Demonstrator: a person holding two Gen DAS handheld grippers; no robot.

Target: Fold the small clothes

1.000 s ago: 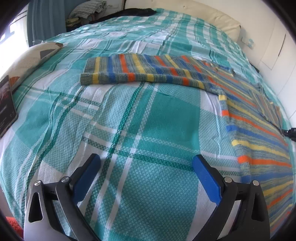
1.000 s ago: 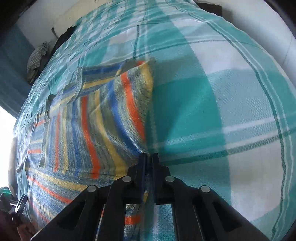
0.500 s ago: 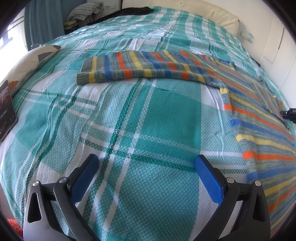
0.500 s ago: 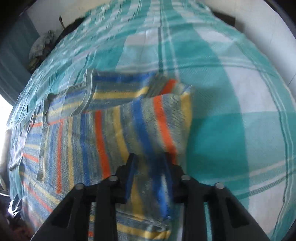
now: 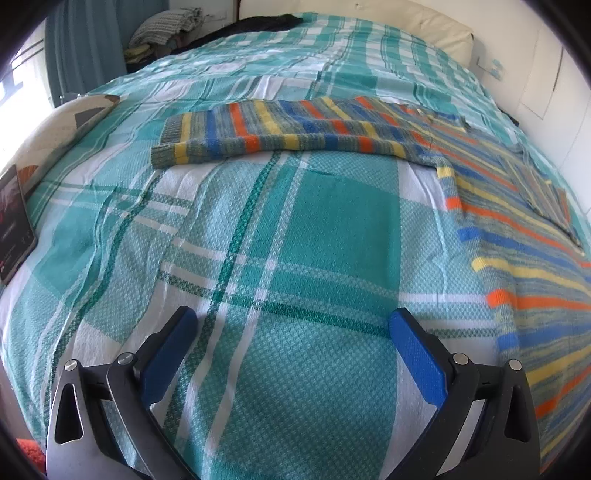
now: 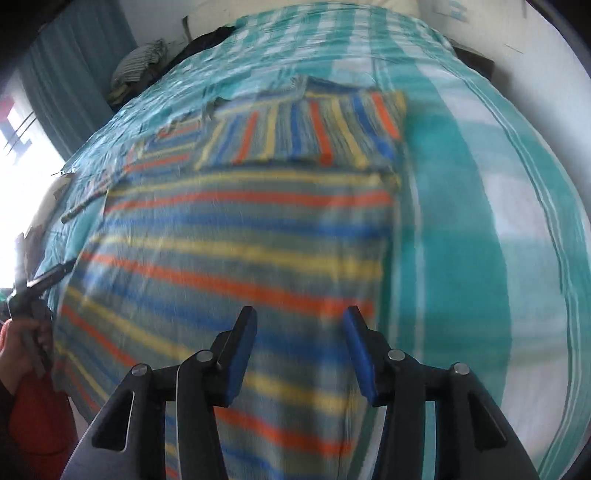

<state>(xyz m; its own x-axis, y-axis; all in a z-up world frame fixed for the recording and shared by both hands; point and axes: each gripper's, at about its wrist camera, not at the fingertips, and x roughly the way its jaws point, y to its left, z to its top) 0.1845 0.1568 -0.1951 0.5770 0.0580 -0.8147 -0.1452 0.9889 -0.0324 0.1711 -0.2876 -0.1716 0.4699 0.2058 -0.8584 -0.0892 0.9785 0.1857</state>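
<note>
A small striped knit sweater (image 6: pixel 236 251) in blue, orange, yellow and grey lies flat on the bed. Its right sleeve (image 6: pixel 306 129) is folded across the chest. In the left wrist view the other sleeve (image 5: pixel 280 136) stretches out to the left, and the body (image 5: pixel 524 258) runs down the right side. My right gripper (image 6: pixel 300 321) hovers over the sweater's lower body; its jaws are opening with nothing between them. My left gripper (image 5: pixel 291 325) stands wide open over bare bedspread, left of the sweater.
A teal and white plaid bedspread (image 5: pixel 258 240) covers the bed. A pillow (image 5: pixel 62 125) and a dark tablet (image 5: pixel 14 221) lie at the left edge. Folded clothes (image 5: pixel 166 26) are piled at the far corner. A hand in a red sleeve (image 6: pixel 22 343) holds the left gripper.
The right gripper let go of the sleeve cuff, leaving it folded across the chest, opened, and pulled back toward the hem. The left gripper stayed put.
</note>
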